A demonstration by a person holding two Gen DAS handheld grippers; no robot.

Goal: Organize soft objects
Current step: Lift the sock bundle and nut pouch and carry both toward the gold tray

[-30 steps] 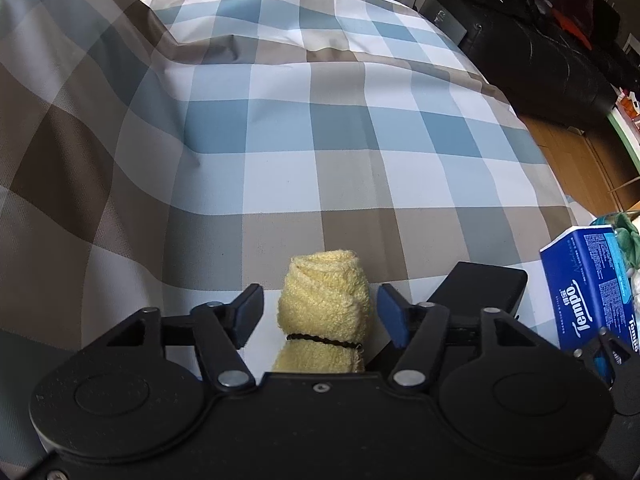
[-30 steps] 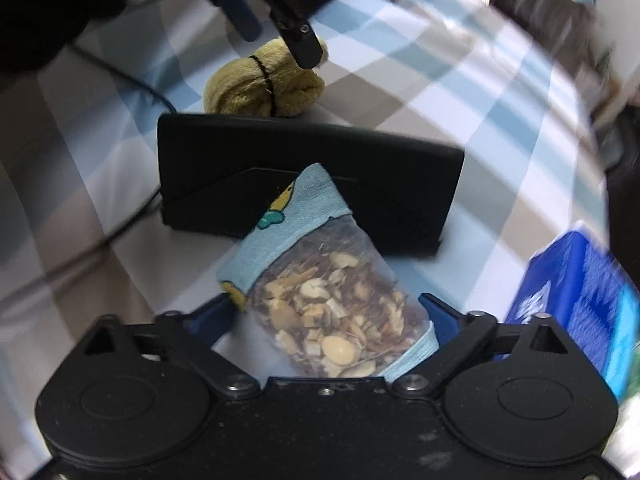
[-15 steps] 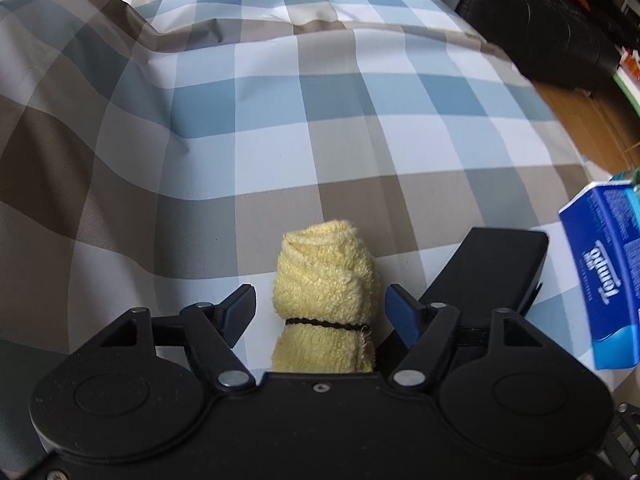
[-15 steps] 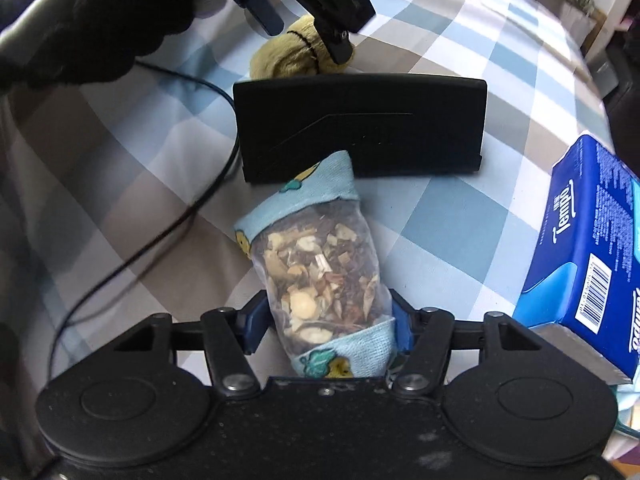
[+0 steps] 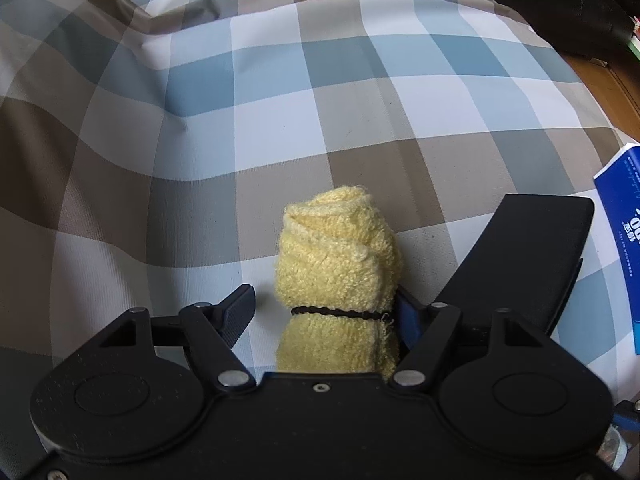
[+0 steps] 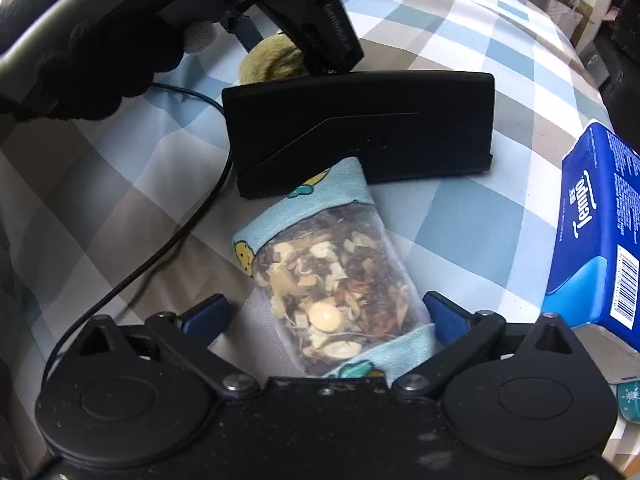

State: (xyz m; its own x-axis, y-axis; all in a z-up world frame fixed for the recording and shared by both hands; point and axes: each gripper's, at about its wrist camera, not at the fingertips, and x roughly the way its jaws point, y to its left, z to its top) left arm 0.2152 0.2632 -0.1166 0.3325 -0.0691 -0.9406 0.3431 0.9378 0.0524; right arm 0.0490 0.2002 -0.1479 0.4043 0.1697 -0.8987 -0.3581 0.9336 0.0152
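On a bed covered with a blue, brown and white checked sheet, two hand-held grippers work side by side over small soft items. "Tempo" reads in white script down the side of a blue tissue box at the right edge of the right wrist view, with a barcode on its lower corner; smaller print on the box is too fine to read. Faint raised lettering marks the face of a black folded stand, but it cannot be made out.

Between the spread fingers of the left gripper lies a rolled yellow towel, fluffy terry cloth cinched near its lower end by a thin black hair tie. The jaws are opening; the pad on the picture's left stands clear of the roll, while the one on the right sits against or just beside it.

The right gripper is also opening its jaws, both blue pads now apart from a small sachet that rests on the sheet between them. The sachet has a clear mesh panel showing dried herbs, chips and seeds, framed by light blue fabric printed with yellow cartoon figures; its far end touches the stand's base. A black cable trails across the sheet to the picture's left.
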